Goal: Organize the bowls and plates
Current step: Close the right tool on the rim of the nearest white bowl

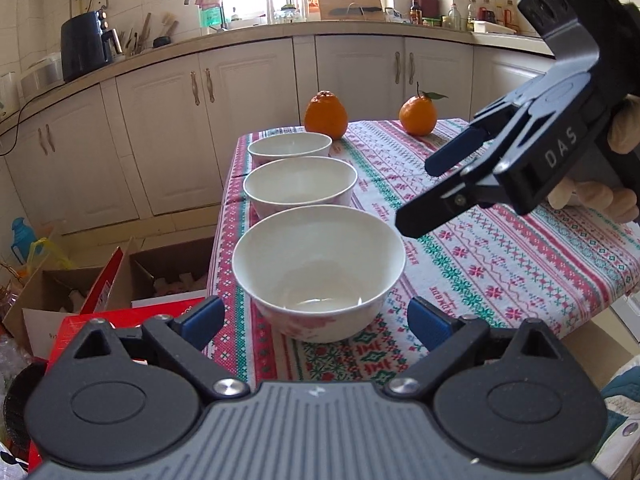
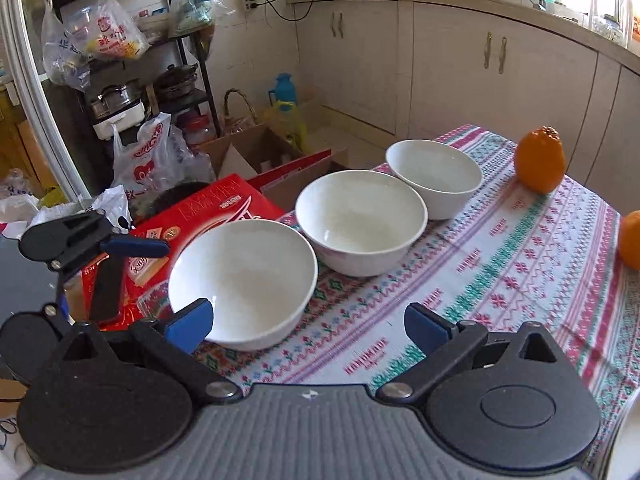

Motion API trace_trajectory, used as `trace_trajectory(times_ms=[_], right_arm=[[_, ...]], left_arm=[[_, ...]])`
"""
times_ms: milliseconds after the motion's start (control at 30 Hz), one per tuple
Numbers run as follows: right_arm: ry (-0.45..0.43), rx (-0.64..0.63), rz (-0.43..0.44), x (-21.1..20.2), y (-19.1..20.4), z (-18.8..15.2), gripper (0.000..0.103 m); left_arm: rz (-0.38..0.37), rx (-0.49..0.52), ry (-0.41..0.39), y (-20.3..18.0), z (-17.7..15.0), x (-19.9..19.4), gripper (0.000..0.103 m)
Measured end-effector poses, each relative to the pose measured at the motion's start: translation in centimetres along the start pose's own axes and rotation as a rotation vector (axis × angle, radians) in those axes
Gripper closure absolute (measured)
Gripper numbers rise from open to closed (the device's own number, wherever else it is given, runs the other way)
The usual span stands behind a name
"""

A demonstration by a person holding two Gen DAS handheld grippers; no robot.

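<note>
Bowls in row along table's left edge: near bowl (image 1: 318, 270), middle bowl (image 1: 300, 184), far bowl (image 1: 289, 147). I see left gripper (image 1: 316, 320) spread wide before near bowl; right gripper (image 2: 308, 322) spread, empty, over tablecloth (image 2: 500, 280).

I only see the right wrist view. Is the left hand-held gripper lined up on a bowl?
Observer: Yes. The left hand-held gripper is open, the nearest bowl centred ahead between its fingers, not touching.
Operator: That cut-off orange, whole?
Observer: Yes, the right orange is whole, with stem and leaf.
Operator: Where's my right hand-held gripper?
Observer: The right hand-held gripper hangs open above the tablecloth, right of the middle bowl.
</note>
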State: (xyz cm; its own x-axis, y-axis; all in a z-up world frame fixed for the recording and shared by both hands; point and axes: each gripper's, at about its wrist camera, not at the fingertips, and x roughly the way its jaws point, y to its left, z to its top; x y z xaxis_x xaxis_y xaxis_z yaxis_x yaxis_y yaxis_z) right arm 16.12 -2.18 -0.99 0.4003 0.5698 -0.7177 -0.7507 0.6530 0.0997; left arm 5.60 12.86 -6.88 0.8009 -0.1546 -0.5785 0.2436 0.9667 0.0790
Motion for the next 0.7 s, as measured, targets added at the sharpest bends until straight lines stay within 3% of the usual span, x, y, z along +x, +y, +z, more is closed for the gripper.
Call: trace_trajectory(times_ms=[200,300,700], right_arm=[[0.023,-0.031,0.036,1.7,0.9,0.4,0.005],[0.043,-0.028,0.061,2.5,0.9,0.8,0.017],[0.078,0.013,0.12,5.3,0.1,1.7,0.035]], left_arm=[[-0.035,0.012,0.011,0.5,-0.2,1.0,0.009],[-0.05,0.014,0.016,0.6,-0.1,1.2,0.016],[-0.081,0.01,0.027,1.1,-0.2,1.7,0.024]])
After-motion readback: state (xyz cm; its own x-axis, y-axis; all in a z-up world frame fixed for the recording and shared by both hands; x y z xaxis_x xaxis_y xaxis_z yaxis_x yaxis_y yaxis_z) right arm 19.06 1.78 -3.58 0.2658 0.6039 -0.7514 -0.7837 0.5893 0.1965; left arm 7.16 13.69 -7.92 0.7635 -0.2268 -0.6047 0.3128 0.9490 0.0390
